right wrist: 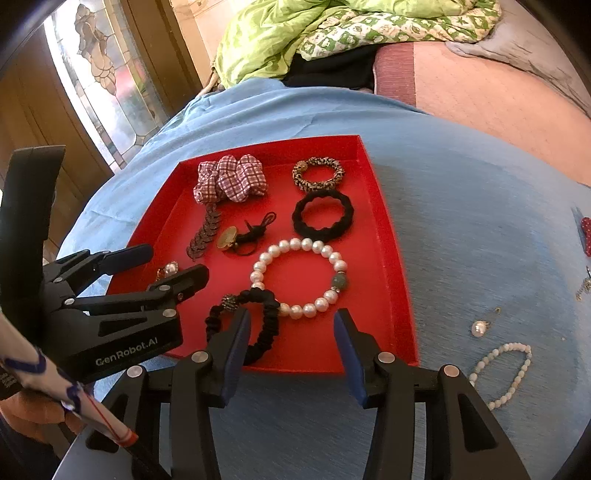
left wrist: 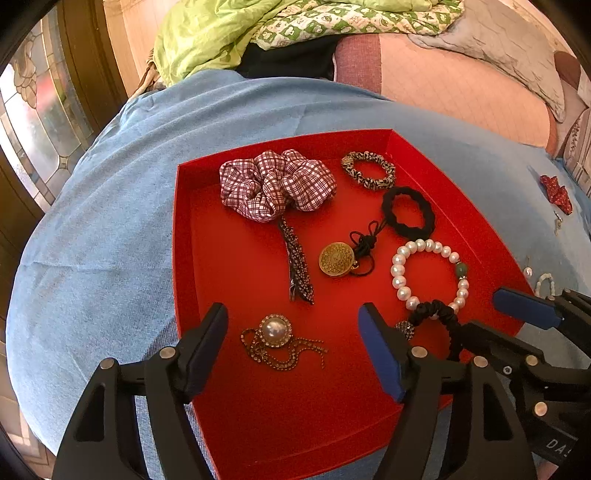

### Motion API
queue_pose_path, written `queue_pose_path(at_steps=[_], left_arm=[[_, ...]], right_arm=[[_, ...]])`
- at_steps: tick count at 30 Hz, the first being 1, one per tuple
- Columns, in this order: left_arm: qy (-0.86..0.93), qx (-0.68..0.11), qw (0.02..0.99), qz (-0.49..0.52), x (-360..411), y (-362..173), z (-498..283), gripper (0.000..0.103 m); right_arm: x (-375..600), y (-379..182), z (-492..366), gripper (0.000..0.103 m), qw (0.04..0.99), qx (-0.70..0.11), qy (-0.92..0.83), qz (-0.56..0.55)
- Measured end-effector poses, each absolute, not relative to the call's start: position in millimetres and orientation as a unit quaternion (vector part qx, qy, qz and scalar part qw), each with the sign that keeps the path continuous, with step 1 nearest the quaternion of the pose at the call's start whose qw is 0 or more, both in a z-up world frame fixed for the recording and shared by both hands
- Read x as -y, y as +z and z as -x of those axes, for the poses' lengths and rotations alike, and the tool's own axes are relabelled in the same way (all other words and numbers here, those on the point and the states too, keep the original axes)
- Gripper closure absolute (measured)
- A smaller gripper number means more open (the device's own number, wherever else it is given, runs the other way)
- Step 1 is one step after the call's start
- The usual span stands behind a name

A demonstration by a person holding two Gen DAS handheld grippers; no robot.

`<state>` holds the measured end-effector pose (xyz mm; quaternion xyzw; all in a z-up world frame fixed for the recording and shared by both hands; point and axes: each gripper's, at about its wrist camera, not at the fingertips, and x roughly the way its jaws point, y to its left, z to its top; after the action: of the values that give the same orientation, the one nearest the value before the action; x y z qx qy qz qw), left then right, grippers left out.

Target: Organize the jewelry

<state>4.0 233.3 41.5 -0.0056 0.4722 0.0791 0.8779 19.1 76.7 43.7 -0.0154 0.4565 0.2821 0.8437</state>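
A red tray point(left wrist: 236, 258) point(right wrist: 388, 236) lies on a blue cloth and holds a plaid scrunchie point(left wrist: 275, 184), a leopard hair tie point(left wrist: 367, 170), a black hair tie point(left wrist: 408, 212), a gold pendant point(left wrist: 336, 258), a pearl bracelet point(left wrist: 428, 273) point(right wrist: 299, 277), a thin black scrunchie point(right wrist: 243, 325) and a pearl brooch point(left wrist: 275, 330). My left gripper point(left wrist: 291, 347) is open over the brooch. My right gripper point(right wrist: 291, 354) is open and empty at the tray's near edge, beside the black scrunchie. It also shows in the left wrist view point(left wrist: 509, 321).
On the cloth right of the tray lie a white bead bracelet point(right wrist: 506, 373), a pearl earring point(right wrist: 478, 328) and a red polka-dot bow point(left wrist: 556, 194). A green quilt point(right wrist: 332, 33) is piled on the bed behind. A stained-glass door point(right wrist: 99, 85) stands at the left.
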Motion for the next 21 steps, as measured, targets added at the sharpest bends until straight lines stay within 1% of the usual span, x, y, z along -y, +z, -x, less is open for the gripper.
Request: queue_pose_path(at_steps=[5,7,21], left_arm=[[0.086,-0.468,0.880,0.008,-232,44,-2,0.028],[0.091,-0.463,0.881,0.007,-232,46,0,0.023],[0.102,-0.447,0.888,0.033,-233,60,22,0.022]], right_arm=[[-74,45,-18,0.052,0.844,-0.456,0.283,0.014],[-74,46,-17,0.052,0.844,-0.456,0.283,0.015],[-65,56,-8,0.051,0.844,-0.452,0.289,0.004]])
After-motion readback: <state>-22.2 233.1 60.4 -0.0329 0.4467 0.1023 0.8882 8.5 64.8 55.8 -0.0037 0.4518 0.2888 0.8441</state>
